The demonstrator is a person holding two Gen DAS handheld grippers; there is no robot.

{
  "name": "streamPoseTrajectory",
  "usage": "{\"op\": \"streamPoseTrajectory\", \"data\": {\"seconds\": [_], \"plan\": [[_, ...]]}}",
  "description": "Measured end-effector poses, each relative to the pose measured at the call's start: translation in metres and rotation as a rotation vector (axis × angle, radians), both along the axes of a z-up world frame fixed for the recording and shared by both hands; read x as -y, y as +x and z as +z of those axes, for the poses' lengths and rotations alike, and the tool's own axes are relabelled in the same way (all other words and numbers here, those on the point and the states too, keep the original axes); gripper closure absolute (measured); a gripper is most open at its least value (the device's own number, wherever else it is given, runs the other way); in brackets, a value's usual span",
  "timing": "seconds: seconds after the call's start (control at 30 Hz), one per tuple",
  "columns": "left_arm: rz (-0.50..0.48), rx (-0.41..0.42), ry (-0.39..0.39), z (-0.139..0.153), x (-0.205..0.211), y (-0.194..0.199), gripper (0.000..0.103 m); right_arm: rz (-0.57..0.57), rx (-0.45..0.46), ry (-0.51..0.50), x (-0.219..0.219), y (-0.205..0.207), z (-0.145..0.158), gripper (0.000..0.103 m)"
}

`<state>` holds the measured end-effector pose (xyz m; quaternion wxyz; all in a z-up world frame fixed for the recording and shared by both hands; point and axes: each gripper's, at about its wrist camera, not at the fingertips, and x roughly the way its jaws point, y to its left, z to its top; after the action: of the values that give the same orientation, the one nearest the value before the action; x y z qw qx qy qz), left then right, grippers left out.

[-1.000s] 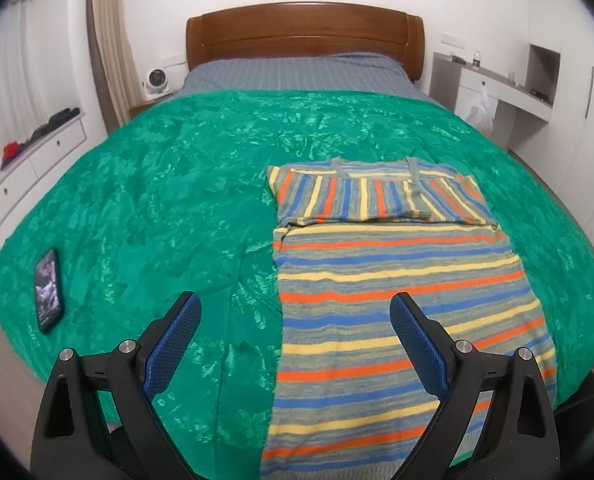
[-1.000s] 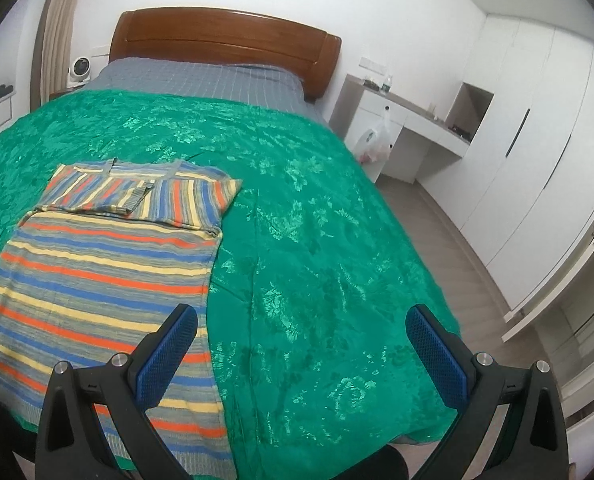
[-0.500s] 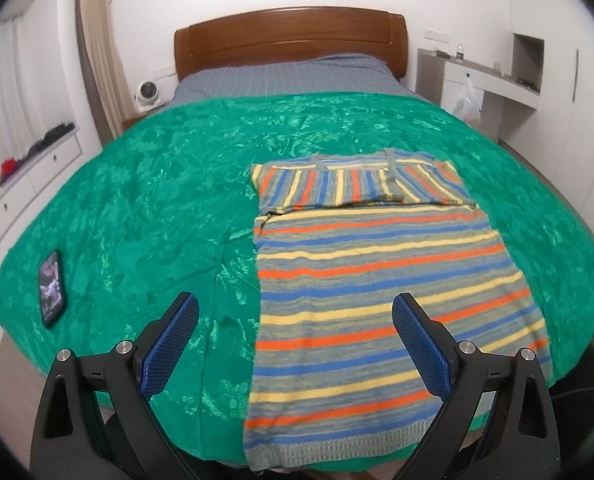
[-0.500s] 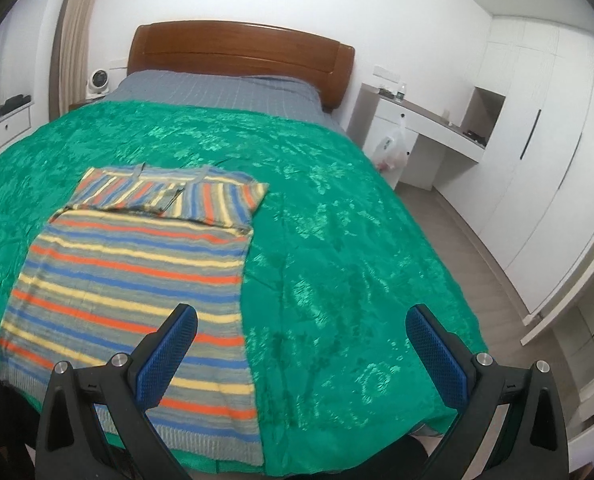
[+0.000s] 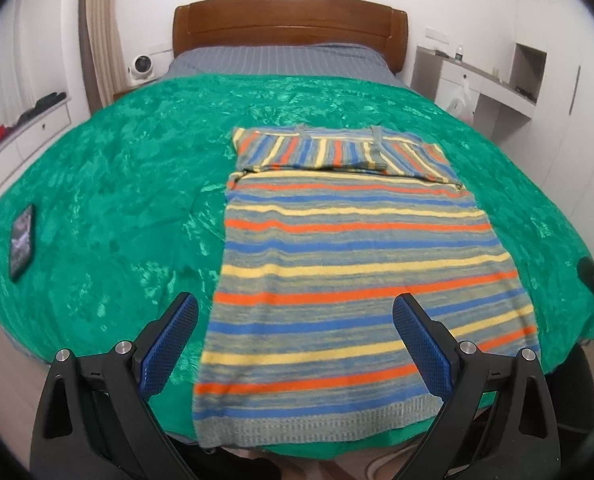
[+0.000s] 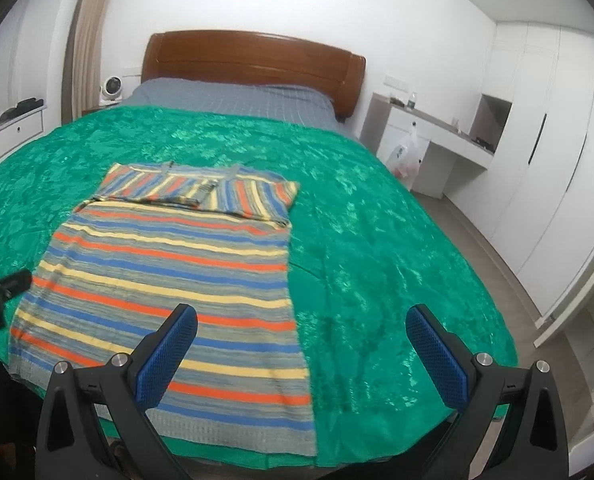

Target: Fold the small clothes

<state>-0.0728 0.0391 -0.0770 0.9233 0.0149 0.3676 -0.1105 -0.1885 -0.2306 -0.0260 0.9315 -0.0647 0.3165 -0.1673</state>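
Note:
A striped knit sweater [image 5: 349, 264] in grey, blue, yellow and orange lies flat on the green bedspread [image 5: 109, 184], sleeves folded across its top, hem at the bed's near edge. It also shows in the right wrist view [image 6: 169, 268]. My left gripper [image 5: 295, 320] is open and empty, held above the hem. My right gripper [image 6: 301, 332] is open and empty, above the sweater's lower right side and the bedspread [image 6: 377, 240]. Each gripper shows at the edge of the other's view.
A phone [image 5: 21, 240] lies on the bedspread at the left. A wooden headboard [image 5: 289, 24] stands at the far end. White drawers [image 5: 13, 140] run along the left, a desk [image 6: 429, 136] and wardrobes [image 6: 545, 184] on the right.
Both grippers have pulled back toward the foot of the bed and risen, so the sweater's hem and the bed's near edge now show. The sweater has not moved.

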Motion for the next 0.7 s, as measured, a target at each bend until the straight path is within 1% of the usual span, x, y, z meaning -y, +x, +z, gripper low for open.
{"op": "streamPoseTrajectory", "data": {"seconds": [0.13, 0.33, 0.57, 0.7], "plan": [[-0.009, 0.02, -0.017, -0.006, 0.001, -0.004, 0.004, 0.034, 0.002, -0.01, -0.014, 0.005, -0.004, 0.0], [0.015, 0.052, -0.007, -0.019, -0.005, -0.004, 0.004, 0.042, -0.031, -0.012, -0.025, 0.012, -0.017, 0.0], [0.038, 0.02, -0.028, -0.034, -0.017, 0.004, 0.004, 0.078, -0.12, -0.044, -0.046, 0.027, -0.037, 0.001], [0.033, 0.011, -0.026, -0.04, -0.019, 0.006, 0.004, 0.1, -0.14, -0.058, -0.055, 0.031, -0.042, 0.001]]}}
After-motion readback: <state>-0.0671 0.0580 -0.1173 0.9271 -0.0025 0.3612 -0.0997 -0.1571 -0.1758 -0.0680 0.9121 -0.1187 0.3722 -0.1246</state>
